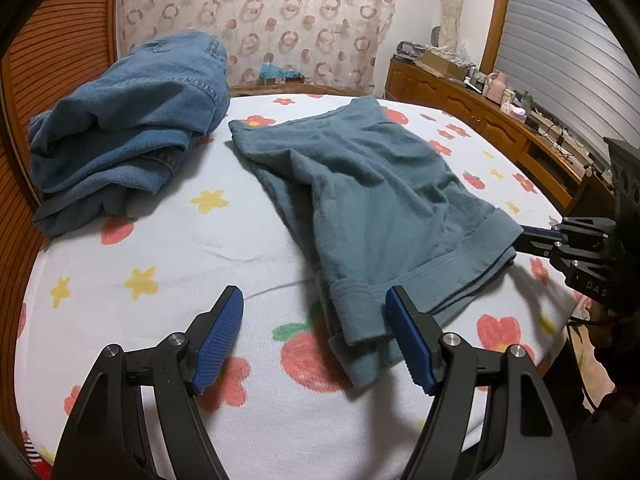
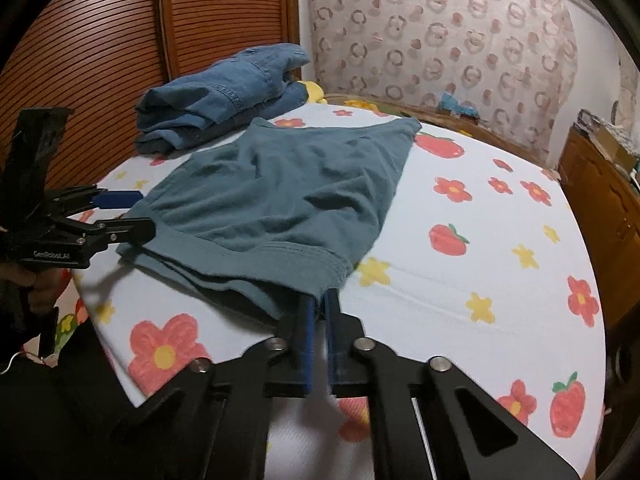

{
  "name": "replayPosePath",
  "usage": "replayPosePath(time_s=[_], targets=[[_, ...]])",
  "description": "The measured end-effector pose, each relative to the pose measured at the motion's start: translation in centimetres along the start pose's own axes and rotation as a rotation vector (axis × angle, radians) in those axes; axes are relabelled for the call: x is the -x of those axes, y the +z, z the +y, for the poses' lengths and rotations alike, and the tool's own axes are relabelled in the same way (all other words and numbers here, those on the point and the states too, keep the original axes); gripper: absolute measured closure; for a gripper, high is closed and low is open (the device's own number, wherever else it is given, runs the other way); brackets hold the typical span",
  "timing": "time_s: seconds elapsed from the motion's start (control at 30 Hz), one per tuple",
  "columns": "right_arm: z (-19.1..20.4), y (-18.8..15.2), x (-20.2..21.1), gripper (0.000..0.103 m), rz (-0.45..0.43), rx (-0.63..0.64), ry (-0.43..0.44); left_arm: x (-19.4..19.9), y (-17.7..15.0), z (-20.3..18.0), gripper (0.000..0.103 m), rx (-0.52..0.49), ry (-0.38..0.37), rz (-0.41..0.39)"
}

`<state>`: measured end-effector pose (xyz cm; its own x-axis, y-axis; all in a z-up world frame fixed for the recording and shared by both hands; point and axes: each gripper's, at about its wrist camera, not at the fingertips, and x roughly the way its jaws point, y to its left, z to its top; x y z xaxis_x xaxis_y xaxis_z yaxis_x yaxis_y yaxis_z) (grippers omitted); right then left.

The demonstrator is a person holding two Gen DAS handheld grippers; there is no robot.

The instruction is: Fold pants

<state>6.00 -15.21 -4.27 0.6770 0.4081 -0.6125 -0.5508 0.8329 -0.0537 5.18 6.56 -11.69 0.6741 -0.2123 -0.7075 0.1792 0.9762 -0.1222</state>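
Teal pants (image 1: 372, 200) lie on the flowered bed sheet (image 1: 160, 240), folded lengthwise, hem ends near me. My left gripper (image 1: 316, 308) is open, its blue pads astride the near hem corner, not pinching it. It also shows in the right wrist view (image 2: 132, 212), open at the left hem corner. My right gripper (image 2: 318, 300) is shut on the pants' (image 2: 280, 192) right hem corner. In the left wrist view the right gripper (image 1: 528, 238) shows at the hem's right end.
A pile of blue denim clothes (image 1: 132, 120) lies at the far left of the bed, also in the right wrist view (image 2: 224, 92). A slatted wooden wardrobe (image 2: 100, 40) stands behind. A wooden cabinet (image 1: 480, 120) with clutter runs along the right.
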Motion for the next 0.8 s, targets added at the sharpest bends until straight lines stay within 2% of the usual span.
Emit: replayPosePath(time_s=[0.27, 0.47, 0.53, 0.6, 0.67, 0.7, 0.73, 0.8], targets=[[-0.5, -1.1, 2.8, 0.102, -0.017, -0.045, 0.025, 0.9, 0.3, -0.7, 0.028, -0.008, -0.019, -0.015], [-0.7, -2.0, 2.3, 0.102, 0.009, -0.076, 0.025, 1.0, 0.3, -0.9, 0.029, -0.003, -0.035, -0.020], [-0.9, -1.9, 2.1, 0.101, 0.006, -0.091, 0.016, 1.2, 0.3, -0.9, 0.034, 0.000, -0.047, -0.024], [-0.8, -1.6, 1.9, 0.096, 0.004, -0.088, 0.017, 1.4, 0.4, -0.7, 0.037, 0.005, -0.057, -0.032], [-0.3, -1.5, 1.6, 0.082, 0.010, -0.067, 0.000, 1.5, 0.5, -0.6, 0.042, 0.009, -0.066, -0.032], [-0.1, -1.6, 1.4, 0.078, 0.014, -0.059, -0.009, 1.4, 0.5, -0.6, 0.048, 0.009, -0.070, -0.031], [0.0, -1.7, 1.2, 0.076, 0.019, -0.056, -0.013, 1.2, 0.5, -0.6, 0.053, 0.008, -0.073, -0.026], [0.2, -1.7, 0.6, 0.075, 0.030, -0.055, -0.007, 0.9, 0.4, -0.9, 0.055, 0.003, -0.080, -0.017]])
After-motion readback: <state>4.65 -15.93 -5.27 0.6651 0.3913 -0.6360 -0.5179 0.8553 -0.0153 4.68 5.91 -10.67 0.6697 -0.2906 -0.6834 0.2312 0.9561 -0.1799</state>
